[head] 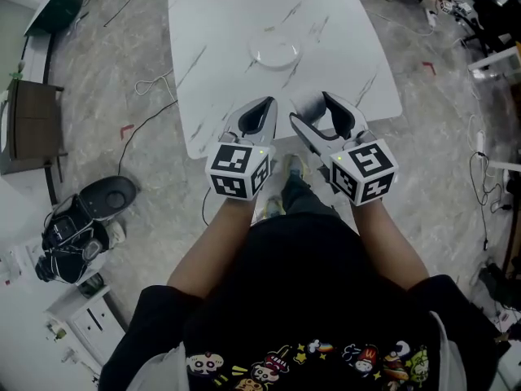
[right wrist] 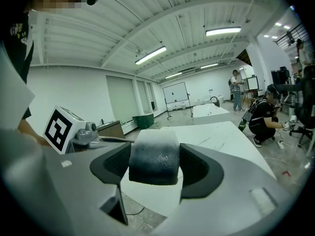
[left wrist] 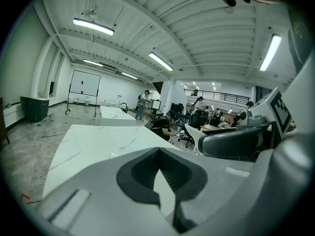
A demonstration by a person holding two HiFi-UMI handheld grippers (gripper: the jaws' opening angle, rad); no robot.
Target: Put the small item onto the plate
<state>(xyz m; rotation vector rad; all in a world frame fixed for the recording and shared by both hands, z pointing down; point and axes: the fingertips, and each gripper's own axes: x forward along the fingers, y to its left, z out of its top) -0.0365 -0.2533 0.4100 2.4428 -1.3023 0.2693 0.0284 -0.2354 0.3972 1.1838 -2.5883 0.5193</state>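
Note:
A round white plate [head: 275, 51] lies near the middle of the white marble table [head: 220, 23]. My right gripper [head: 313, 109] hovers over the table's near edge, shut on the small item [head: 308, 102], a rounded block that fades from white on top to dark grey below. In the right gripper view the small item [right wrist: 153, 157] fills the gap between the jaws. My left gripper [head: 262, 109] is beside it on the left, its jaws together and holding nothing. The left gripper view shows the left gripper [left wrist: 158, 154] with its tips meeting. The plate is a short way beyond both grippers.
The person stands at the table's near edge, shoes [head: 281, 187] on the marbled floor. Black bags [head: 77, 235] and a white box lie on the floor at left, with a dark cabinet [head: 32, 125] and a loose cable [head: 151, 84]. People and desks fill the far room [left wrist: 197, 117].

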